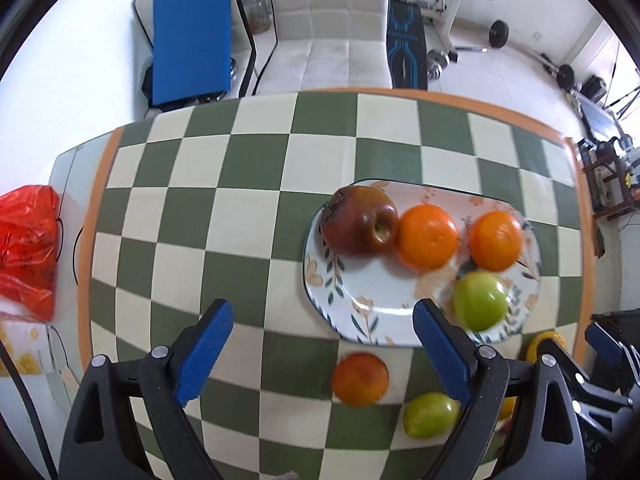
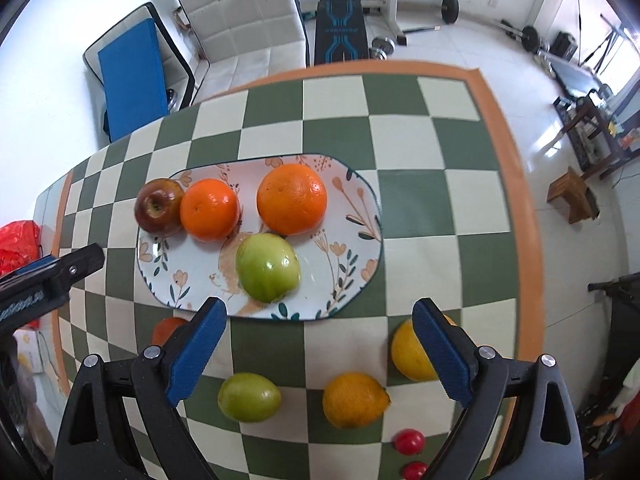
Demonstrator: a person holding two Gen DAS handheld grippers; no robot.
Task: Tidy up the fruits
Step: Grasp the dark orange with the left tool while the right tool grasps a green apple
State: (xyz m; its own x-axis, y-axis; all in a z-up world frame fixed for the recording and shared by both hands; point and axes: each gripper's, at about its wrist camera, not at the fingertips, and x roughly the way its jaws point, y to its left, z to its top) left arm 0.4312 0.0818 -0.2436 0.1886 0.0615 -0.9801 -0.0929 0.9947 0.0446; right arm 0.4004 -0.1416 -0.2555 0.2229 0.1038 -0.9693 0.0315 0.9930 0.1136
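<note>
Looking at the plate (image 2: 360,256) first, we'd say we're roughly halfway: it sits on the checkered tablecloth (image 2: 420,220) and already carries a red apple (image 2: 159,207) right at its left rim, an orange (image 2: 209,209) touching that apple, a bigger orange (image 2: 291,199) a bit apart, and a green apple (image 2: 267,267) in front of them. What's left, as far as we can tell, is the loose stuff on the cloth nearer to us: a small green fruit (image 2: 248,397), a lemon (image 2: 354,400), a second yellow fruit (image 2: 410,354) half hidden behind a fingertip, a reddish-orange fruit (image 1: 360,379) just off the plate's near edge, and two small red fruits (image 2: 409,441) at the bottom, maybe tomatoes, hard to say. Our right gripper (image 2: 318,354) hangs above that loose row with its blue fingers spread wide and nothing between them, and the left gripper (image 1: 324,354) is the same, gaping and empty, hovering over the cloth beside the plate's near-left corner. Plenty of bare plate still, so room shouldn't be a problem
</note>
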